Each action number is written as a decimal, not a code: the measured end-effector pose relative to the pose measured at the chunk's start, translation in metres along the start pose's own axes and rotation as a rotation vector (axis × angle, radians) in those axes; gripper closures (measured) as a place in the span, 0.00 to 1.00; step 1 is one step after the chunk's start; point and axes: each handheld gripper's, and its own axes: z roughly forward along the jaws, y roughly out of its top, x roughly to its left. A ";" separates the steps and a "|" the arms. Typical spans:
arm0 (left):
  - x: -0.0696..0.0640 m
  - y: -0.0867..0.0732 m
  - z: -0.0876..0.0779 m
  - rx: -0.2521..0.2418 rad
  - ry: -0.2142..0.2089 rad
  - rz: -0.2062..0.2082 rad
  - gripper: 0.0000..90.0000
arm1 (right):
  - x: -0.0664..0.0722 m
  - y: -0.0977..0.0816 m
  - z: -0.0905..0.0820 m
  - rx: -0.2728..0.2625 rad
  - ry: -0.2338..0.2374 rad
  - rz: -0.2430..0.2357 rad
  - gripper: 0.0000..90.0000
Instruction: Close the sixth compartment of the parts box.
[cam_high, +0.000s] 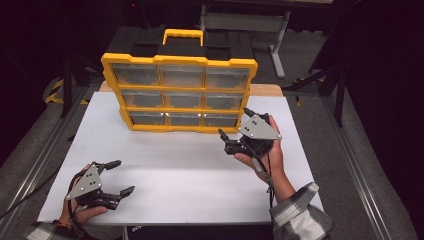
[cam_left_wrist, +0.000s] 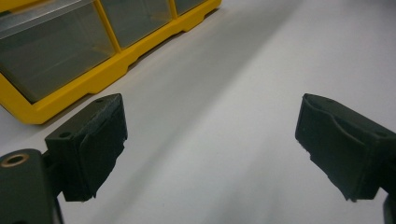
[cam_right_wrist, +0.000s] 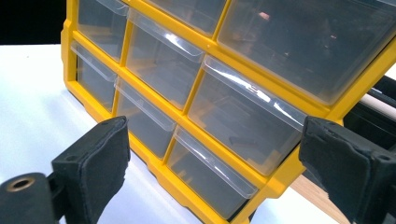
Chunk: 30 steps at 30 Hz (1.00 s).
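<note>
High view: yellow plastic organiser with clear drawers (cam_high: 180, 95) stands at the white table's (cam_high: 190, 170) far middle.
Right tongs (cam_high: 232, 122): spread open, empty, near its lower right corner.
Left tongs (cam_high: 121, 176): open, empty, near left.

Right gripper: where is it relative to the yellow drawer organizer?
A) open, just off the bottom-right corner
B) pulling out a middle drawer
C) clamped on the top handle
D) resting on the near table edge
A: the right gripper hovers open beside the yellow drawer organizer's bottom-right corner, jaws holding nothing.

Organizer (cam_high: 180, 92) blocks table (cam_high: 170, 170) rear; front w/ open room.
</note>
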 end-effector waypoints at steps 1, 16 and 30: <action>0.000 0.000 0.000 -0.001 0.000 0.000 0.11 | 0.000 0.000 -0.001 0.001 0.000 -0.002 0.11; 0.000 0.000 -0.001 -0.003 0.004 0.001 0.11 | 0.004 -0.009 -0.011 0.010 -0.001 -0.016 0.11; 0.000 0.000 -0.001 0.000 0.002 0.000 0.11 | 0.009 -0.014 -0.021 0.000 -0.001 -0.043 0.11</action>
